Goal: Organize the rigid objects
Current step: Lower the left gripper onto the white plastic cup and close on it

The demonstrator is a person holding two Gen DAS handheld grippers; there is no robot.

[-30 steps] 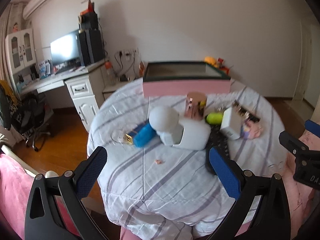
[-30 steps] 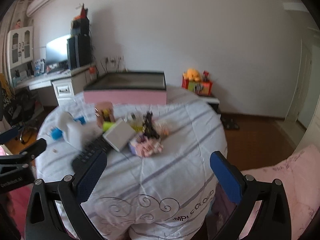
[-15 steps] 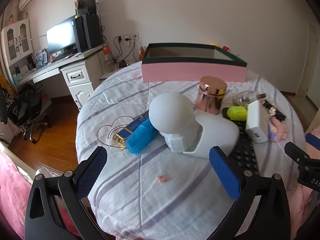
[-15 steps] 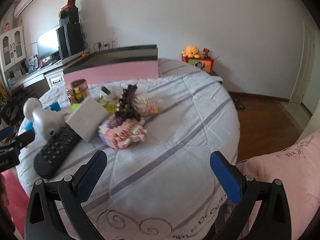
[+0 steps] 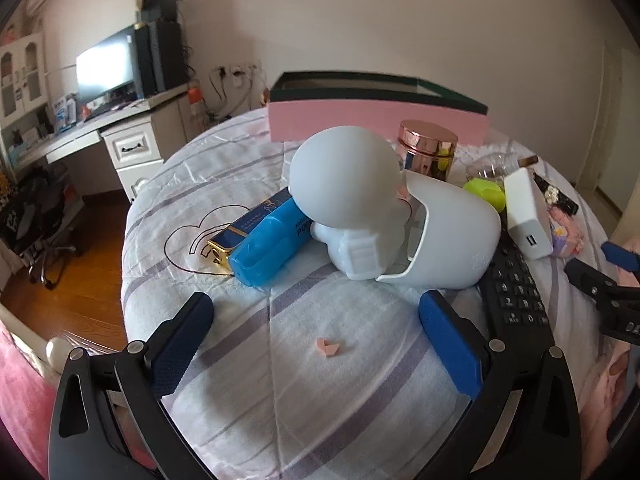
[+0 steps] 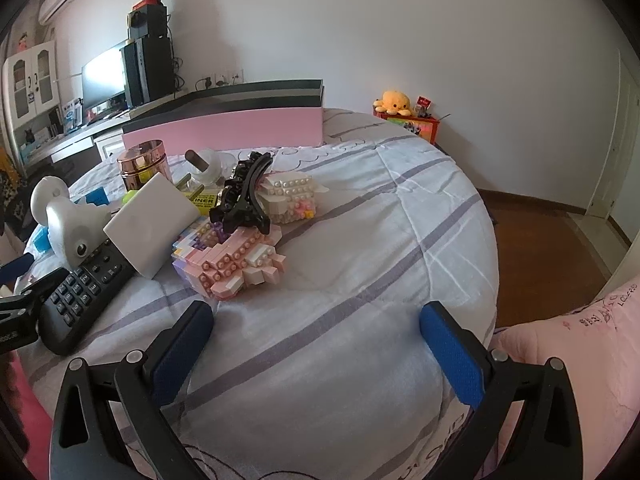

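Left wrist view: my left hand-held gripper [image 5: 316,340], released and empty, has the white astronaut figure [image 5: 384,216] lying at 12 o'clock, long axis 10-to-4, nearer than the equally spread right hand-held gripper [image 6: 316,340].

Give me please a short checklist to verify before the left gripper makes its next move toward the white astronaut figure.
1. Left gripper open and holding nothing: ok.
2. White astronaut figure ahead of the open fingers, not yet between them: ok.
3. Figure free of neighbours: not ok. The blue case lies against it on one side, the black remote close on the other.
4. Right gripper open, empty, out of the path: ok.
5. Pink box open on top to receive things: ok.
6. Whether the figure and its white shell are one piece: cannot tell.
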